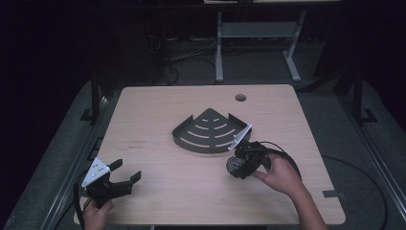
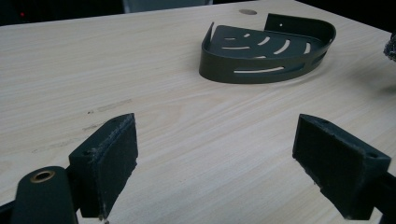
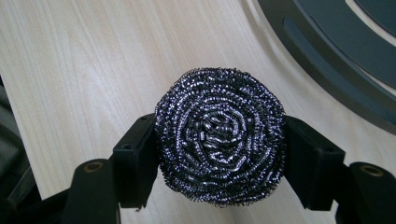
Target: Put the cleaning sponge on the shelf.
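While the right gripper (image 1: 238, 164) clamps the steel scourer (image 3: 219, 135), the left one waits with room to spare.
The right fingers (image 3: 135, 161) are pressed on both sides of the scourer, holding it clear above the surface (image 1: 191, 191), toward the right edge and just in front of the dark corner caddy (image 1: 208, 130)! The caddy's curved front rim lies near the scourer, the one obstacle close by, sitting at mid-surface. Over at the front left corner the left gripper (image 1: 122, 175) has its fingers (image 2: 109, 161) spread wide with nothing between them, bare wood stretching ahead of it to the caddy. A round cable hole (image 1: 240, 97) sits near the far edge, well apart from everything.
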